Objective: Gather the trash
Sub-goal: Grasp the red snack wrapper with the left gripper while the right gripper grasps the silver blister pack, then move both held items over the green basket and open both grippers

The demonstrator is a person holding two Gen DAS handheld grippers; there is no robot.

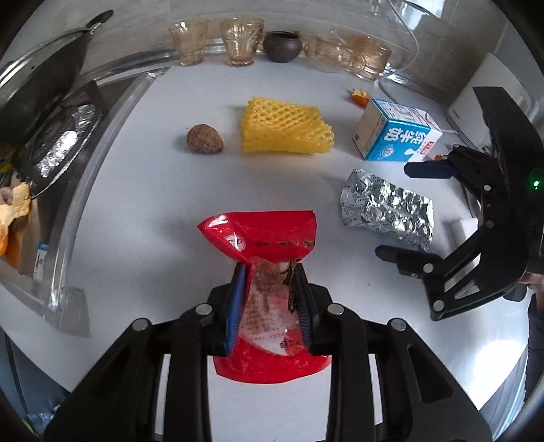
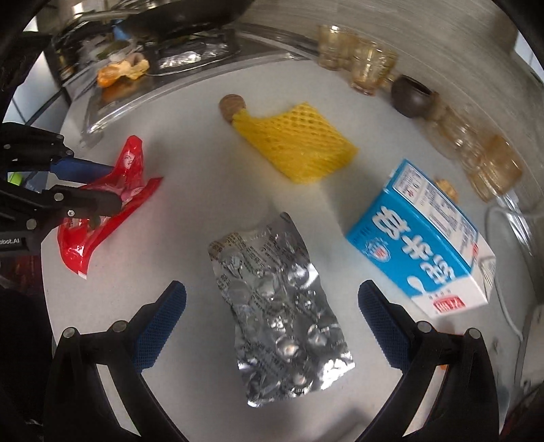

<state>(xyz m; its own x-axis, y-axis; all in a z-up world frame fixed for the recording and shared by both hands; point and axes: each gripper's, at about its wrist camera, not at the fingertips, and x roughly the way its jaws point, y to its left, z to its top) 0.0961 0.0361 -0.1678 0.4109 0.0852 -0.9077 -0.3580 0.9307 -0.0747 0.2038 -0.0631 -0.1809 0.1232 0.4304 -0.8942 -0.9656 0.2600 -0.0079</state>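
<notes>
While clamped by the left gripper (image 1: 270, 275), whose blue-padded fingers (image 1: 234, 306) press in from both sides, lies a red wrapper (image 1: 261, 234) on the white countertop (image 1: 142, 190), crumpled at the waist and fanning out ahead of the tips. Spread wide on the other side, the right gripper (image 2: 272, 299), gripping nothing, with fingers (image 2: 159, 323) either side of a crinkled foil blister sheet (image 2: 278, 319) flat on the same surface. Beyond the foil, toward the wall: a blue-and-white milk carton (image 1: 396, 134) on its side, a folded yellow foam net (image 1: 285, 129) near the middle, and just beside that a small brown round thing (image 1: 205, 138), kind unclear. Further back, against the grey wall (image 1: 136, 30), a row of amber glass cups (image 1: 238, 40) with a dark little pot (image 1: 281, 46) among them, and a scrap of orange peel (image 1: 360, 96) near the carton. Off the left edge of the counter, a metal-rimmed stove area (image 1: 57, 142) lined with foil, a dark pan (image 1: 37, 85) above it, more peel and scraps heaped alongside. Plain, pale, unpatterned surface throughout; a white cable (image 2: 499, 272) looping at the far right.
</notes>
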